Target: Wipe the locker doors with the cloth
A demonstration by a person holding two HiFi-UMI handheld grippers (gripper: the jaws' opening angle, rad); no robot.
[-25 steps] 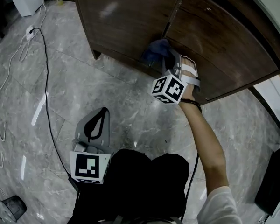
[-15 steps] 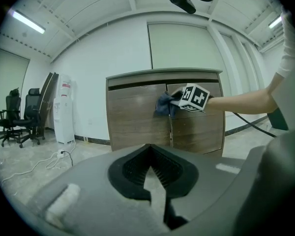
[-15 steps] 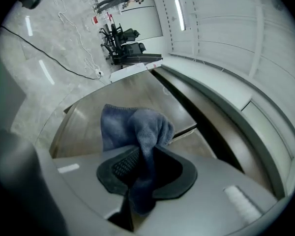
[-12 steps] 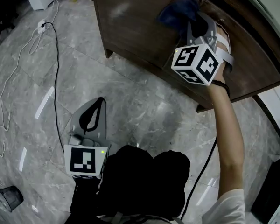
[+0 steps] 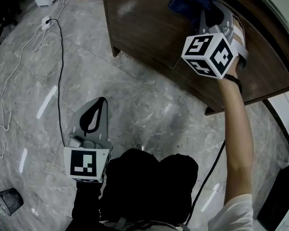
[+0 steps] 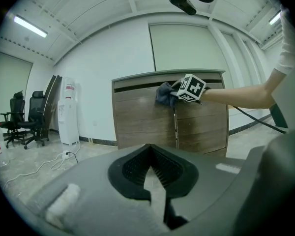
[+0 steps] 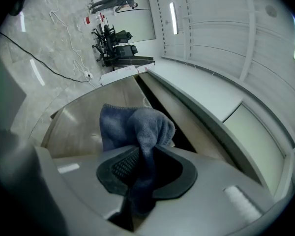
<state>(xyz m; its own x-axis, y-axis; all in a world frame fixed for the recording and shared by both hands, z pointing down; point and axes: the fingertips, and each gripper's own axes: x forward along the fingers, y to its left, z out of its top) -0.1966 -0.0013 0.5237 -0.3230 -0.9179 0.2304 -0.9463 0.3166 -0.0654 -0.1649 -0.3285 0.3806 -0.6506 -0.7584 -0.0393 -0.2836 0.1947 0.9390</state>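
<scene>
The locker (image 5: 144, 23) is a low cabinet with two dark brown wooden doors (image 6: 142, 119). My right gripper (image 5: 202, 11) is held high against the doors near the seam, shut on a blue cloth (image 5: 191, 0) that presses on the wood. In the right gripper view the cloth (image 7: 136, 124) bunches out of the jaws of the right gripper (image 7: 140, 181), right by the locker's top edge (image 7: 152, 80). My left gripper (image 5: 100, 105) hangs low over the floor, shut and holding nothing. From the left gripper (image 6: 150, 176) view, the cloth (image 6: 163, 93) shows on the upper door.
A black cable (image 5: 55, 66) runs over the grey marble floor to a power strip (image 5: 45, 22). A small dark bin (image 5: 8, 198) stands at lower left. A white water dispenser (image 6: 69, 112) and office chairs (image 6: 24, 124) stand left of the locker.
My right gripper has carried the cloth up the door from near its lower edge to near the top. The left gripper has barely moved.
</scene>
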